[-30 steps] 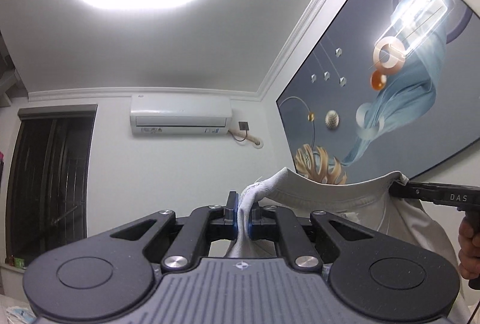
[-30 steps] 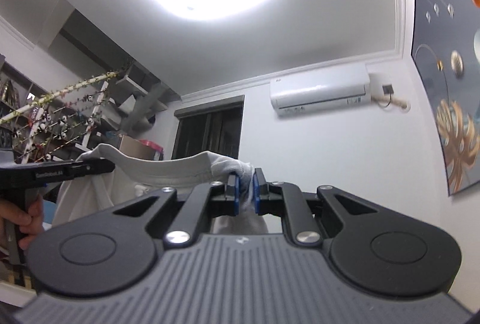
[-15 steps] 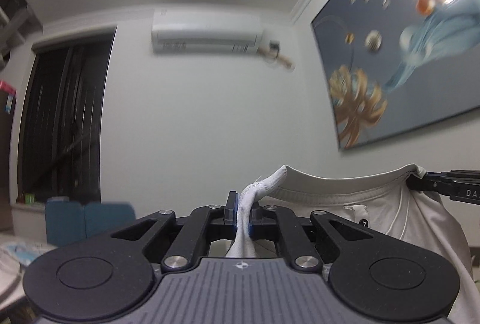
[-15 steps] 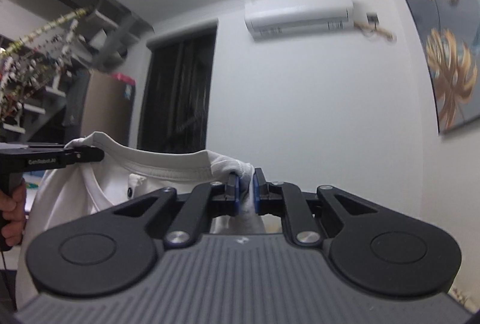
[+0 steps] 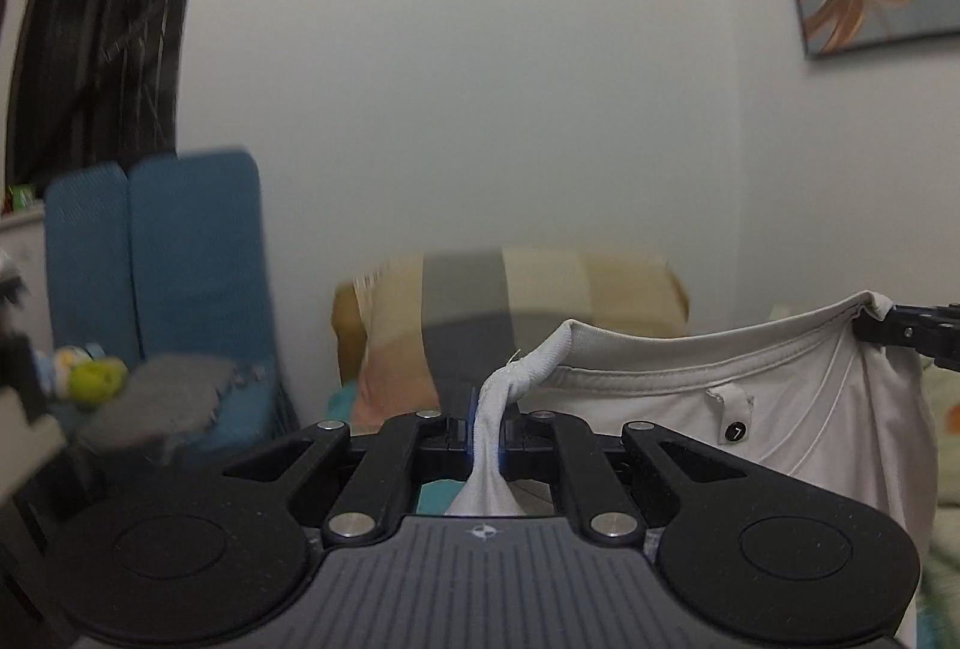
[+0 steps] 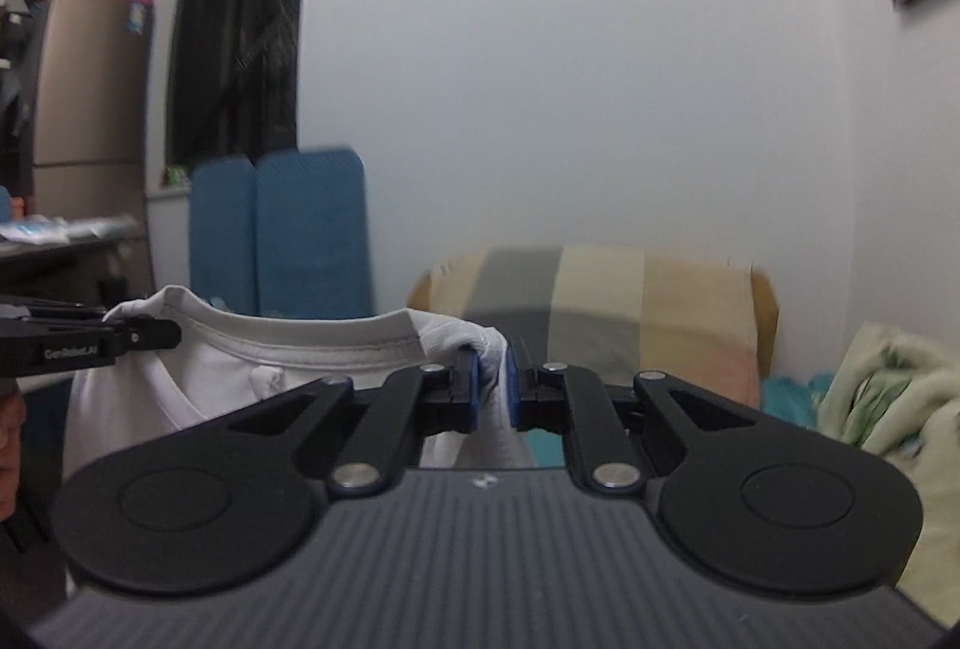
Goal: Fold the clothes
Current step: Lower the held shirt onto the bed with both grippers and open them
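Observation:
A white T-shirt [image 5: 780,409] hangs stretched between both grippers by its shoulders, collar edge up, a small label with a black dot showing inside the neck. My left gripper [image 5: 489,418] is shut on a bunched corner of the shirt. My right gripper [image 6: 493,391] is shut on the other shoulder of the T-shirt [image 6: 300,349]. Each gripper appears in the other's view: the right one [image 5: 906,334] at the right edge, the left one [image 6: 90,340] at the left edge with part of a hand below it. The shirt's lower part is hidden behind the gripper bodies.
A checked blanket covers a headboard or cushion [image 6: 600,301] against the white wall ahead. Blue folded mats [image 6: 282,229] lean by a dark window. A pale green blanket [image 6: 888,409] lies at the right; grey cloth and a yellow-green toy [image 5: 96,379] sit at the left.
Both views have swung down from the ceiling light and air conditioner to the lower wall and bed. Both grippers have dropped together, still holding the shirt stretched between them.

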Demonstrator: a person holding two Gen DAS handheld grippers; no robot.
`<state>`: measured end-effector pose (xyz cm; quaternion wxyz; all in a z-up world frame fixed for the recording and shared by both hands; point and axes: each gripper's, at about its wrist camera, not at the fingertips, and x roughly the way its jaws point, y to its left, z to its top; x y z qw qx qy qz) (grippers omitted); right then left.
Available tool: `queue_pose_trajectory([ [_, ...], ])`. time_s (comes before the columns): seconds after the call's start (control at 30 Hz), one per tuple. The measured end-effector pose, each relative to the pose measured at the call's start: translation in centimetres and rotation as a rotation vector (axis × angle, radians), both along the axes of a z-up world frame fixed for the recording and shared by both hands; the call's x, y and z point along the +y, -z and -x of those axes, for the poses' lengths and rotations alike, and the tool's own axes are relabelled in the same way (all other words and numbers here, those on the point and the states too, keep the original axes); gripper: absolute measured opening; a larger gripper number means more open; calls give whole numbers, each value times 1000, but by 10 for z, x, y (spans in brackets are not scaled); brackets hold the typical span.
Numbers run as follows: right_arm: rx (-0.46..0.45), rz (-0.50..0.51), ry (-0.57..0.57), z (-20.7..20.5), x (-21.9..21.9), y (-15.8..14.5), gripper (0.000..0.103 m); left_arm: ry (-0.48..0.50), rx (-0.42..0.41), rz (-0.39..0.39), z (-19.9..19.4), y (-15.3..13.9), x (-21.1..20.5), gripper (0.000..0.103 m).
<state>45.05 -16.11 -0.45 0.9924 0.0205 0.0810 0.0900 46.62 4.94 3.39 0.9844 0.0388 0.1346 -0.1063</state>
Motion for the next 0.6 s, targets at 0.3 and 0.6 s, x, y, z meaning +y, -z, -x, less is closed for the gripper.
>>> queue_pose_trajectory([
  [0.3, 310, -86, 15, -139, -13, 163, 12, -13, 311, -13, -162, 181, -3, 7],
  [0.6, 523, -224, 7, -162, -22, 201, 35, -6, 473, 15, -182, 219, -3, 35],
])
